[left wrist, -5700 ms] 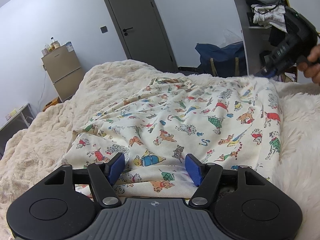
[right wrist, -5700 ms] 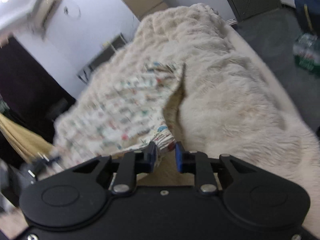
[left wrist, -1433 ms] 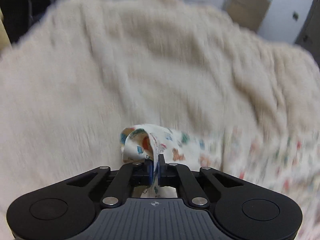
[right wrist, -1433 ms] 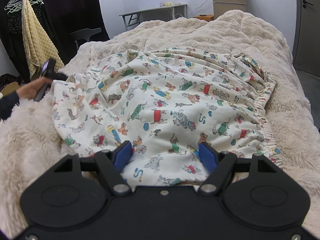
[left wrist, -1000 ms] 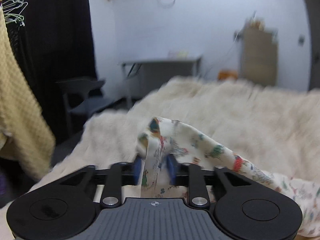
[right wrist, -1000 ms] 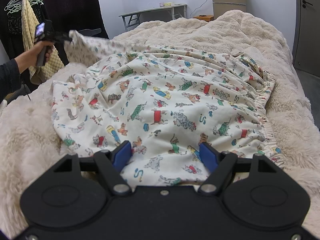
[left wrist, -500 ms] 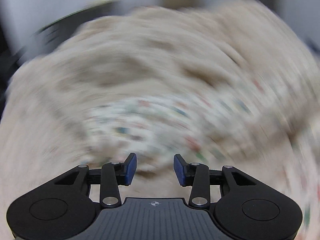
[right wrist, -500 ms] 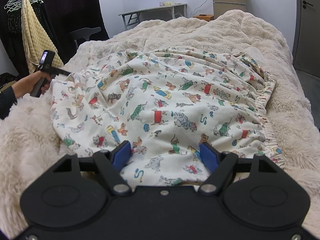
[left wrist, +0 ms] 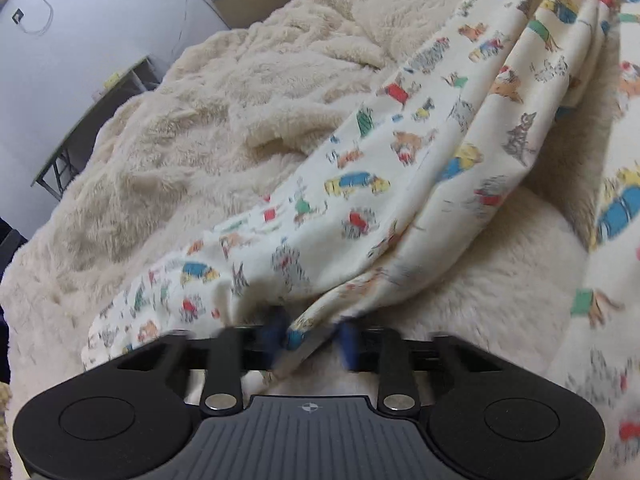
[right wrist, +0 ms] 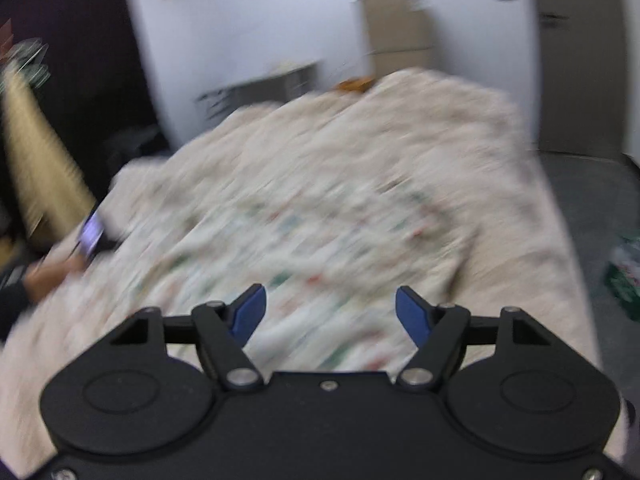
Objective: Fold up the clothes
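Lying on the shaggy cream blanket (left wrist: 208, 128) that covered the bed, the animal-print garment (left wrist: 400, 184) stretched away from the left gripper (left wrist: 310, 338) toward the upper right of the left wrist view, its long axis running diagonally across that picture. 1 fold of its near edge sat between that gripper's blue pads, which had just been closing; blur hid whether they pressed the cloth, though the jaws looked almost clenched on it. This hand was plainly the nearer one to the fabric, right at its hem.

From the right wrist view the garment (right wrist: 320, 232) spread ahead of and below the right gripper (right wrist: 330, 314), whose jaws stood wide and released, with nothing between them and the cloth apart from the pads. At the far left of that view the person's left hand (right wrist: 48, 276) showed beside the garment's edge.

The cloth was cream, printed with small dressed animals in red, blue, green and yellow, soft and rumpled into long ridges.
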A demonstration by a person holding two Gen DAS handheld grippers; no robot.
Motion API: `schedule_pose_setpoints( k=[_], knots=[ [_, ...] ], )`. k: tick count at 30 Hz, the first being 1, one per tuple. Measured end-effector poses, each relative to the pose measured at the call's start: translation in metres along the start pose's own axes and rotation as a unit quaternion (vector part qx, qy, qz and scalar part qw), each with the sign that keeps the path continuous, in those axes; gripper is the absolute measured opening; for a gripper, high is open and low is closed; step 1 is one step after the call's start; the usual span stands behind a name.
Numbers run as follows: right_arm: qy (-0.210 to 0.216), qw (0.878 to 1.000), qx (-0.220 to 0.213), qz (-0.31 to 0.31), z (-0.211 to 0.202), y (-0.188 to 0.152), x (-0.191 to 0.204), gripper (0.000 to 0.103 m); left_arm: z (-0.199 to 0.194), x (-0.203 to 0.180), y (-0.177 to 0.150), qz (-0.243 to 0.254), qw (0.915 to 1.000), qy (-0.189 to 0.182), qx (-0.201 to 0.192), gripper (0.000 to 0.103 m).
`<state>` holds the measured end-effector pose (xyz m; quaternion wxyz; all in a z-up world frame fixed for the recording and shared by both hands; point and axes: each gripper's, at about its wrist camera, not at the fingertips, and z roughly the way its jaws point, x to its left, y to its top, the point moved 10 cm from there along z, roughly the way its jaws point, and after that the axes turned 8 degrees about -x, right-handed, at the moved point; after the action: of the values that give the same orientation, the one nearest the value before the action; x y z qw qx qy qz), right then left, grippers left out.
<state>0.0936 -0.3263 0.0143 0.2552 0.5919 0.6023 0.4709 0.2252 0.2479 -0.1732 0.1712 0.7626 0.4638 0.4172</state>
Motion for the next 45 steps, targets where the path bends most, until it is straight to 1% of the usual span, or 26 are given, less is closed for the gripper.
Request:
schedule_pose_setpoints(
  k=[1,3,4,5,7,8,9,10,11,12,15,16,18,22,23,26,29,31,33,35,37,38,40,42,44,45],
  knots=[
    [-0.009,1.000,-0.001,0.017,0.004,0.003,-0.009,0.070,-0.001,0.004,0.005,0.000,0.9999,0.014,-0.009,0.005],
    [-0.003,0.999,0.008,0.038,0.011,0.001,-0.018,0.070,-0.011,0.020,0.019,-0.014,0.9977,0.051,-0.042,0.004],
    [0.001,0.999,0.012,0.042,0.013,-0.003,-0.018,0.070,-0.019,0.032,0.027,-0.030,0.9952,0.071,-0.060,0.004],
    [0.002,0.999,0.017,0.038,0.014,-0.008,-0.017,0.070,-0.024,0.040,0.031,-0.044,0.9938,0.077,-0.067,0.004],
    [0.003,0.999,0.027,0.022,0.015,-0.017,-0.011,0.070,-0.030,0.063,0.043,-0.095,0.9884,0.088,-0.079,0.006],
    [0.004,0.999,0.032,0.011,0.016,-0.021,-0.007,0.070,-0.033,0.077,0.048,-0.132,0.9842,0.090,-0.076,0.014],
    [0.005,0.999,0.037,0.000,0.016,-0.026,-0.003,0.070,-0.035,0.085,0.051,-0.157,0.9819,0.083,-0.065,0.017],
    [0.005,0.999,0.038,-0.003,0.015,-0.027,0.000,0.070,-0.036,0.086,0.053,-0.166,0.9823,0.073,-0.047,0.031],
    [0.015,0.998,0.046,-0.029,0.014,-0.032,0.012,0.070,-0.039,0.085,0.054,-0.173,0.9826,0.060,-0.033,0.037],
    [0.025,0.997,0.050,-0.044,0.011,-0.035,0.020,0.070,-0.048,0.079,0.055,-0.171,0.9840,0.035,-0.038,0.041],
    [0.068,0.990,0.064,-0.106,-0.008,-0.044,0.052,0.071,-0.084,0.061,0.055,-0.166,0.9828,-0.043,-0.067,0.041],
    [0.083,0.986,0.068,-0.129,-0.017,-0.048,0.063,0.071,-0.096,0.058,0.054,-0.163,0.9820,-0.059,-0.075,0.041],
    [0.115,0.976,0.072,-0.170,-0.034,-0.051,0.087,0.072,-0.142,0.046,0.048,-0.134,0.9809,-0.096,-0.103,0.042],
    [0.157,0.960,0.074,-0.222,-0.060,-0.055,0.126,0.072,-0.217,0.020,0.031,-0.090,0.9789,-0.118,-0.140,0.045],
    [0.164,0.954,0.078,-0.237,-0.062,-0.058,0.133,0.071,-0.232,0.015,0.026,-0.084,0.9774,-0.122,-0.150,0.048],
    [0.182,0.935,0.095,-0.288,-0.068,-0.071,0.150,0.070,-0.262,-0.003,0.012,-0.066,0.9764,-0.115,-0.171,0.051],
    [0.179,0.926,0.118,-0.311,-0.064,-0.087,0.150,0.066,-0.273,-0.025,0.005,-0.053,0.9758,-0.120,-0.175,0.051],
    [0.181,0.921,0.132,-0.320,-0.060,-0.096,0.148,0.066,-0.272,-0.045,0.010,-0.032,0.9756,-0.126,-0.177,0.051],
    [0.184,0.917,0.132,-0.328,-0.061,-0.099,0.150,0.066,-0.270,-0.064,0.019,-0.009,0.9736,-0.136,-0.183,0.051],
    [0.187,0.911,0.135,-0.341,-0.062,-0.104,0.151,0.066,-0.268,-0.088,0.035,0.018,0.9693,-0.147,-0.196,0.051],
    [0.187,0.907,0.135,-0.352,-0.061,-0.107,0.152,0.066,-0.265,-0.108,0.050,0.038,0.9669,-0.141,-0.209,0.048],
    [0.186,0.906,0.135,-0.356,-0.060,-0.109,0.152,0.067,-0.264,-0.115,0.056,0.045,0.9663,-0.137,-0.214,0.045],
    [0.175,0.908,0.128,-0.358,-0.056,-0.108,0.152,0.068,-0.261,-0.131,0.068,0.059,0.9647,-0.128,-0.223,0.039],
    [0.166,0.914,0.119,-0.351,-0.052,-0.105,0.151,0.067,-0.261,-0.145,0.079,0.085,0.9622,-0.117,-0.231,0.038],
    [0.155,0.921,0.107,-0.341,-0.047,-0.100,0.149,0.065,-0.264,-0.153,0.082,0.122,0.9587,-0.103,-0.235,0.037],
    [0.152,0.922,0.097,-0.343,-0.047,-0.098,0.149,0.063,-0.267,-0.154,0.082,0.143,0.9557,-0.097,-0.238,0.037]
  ],
)
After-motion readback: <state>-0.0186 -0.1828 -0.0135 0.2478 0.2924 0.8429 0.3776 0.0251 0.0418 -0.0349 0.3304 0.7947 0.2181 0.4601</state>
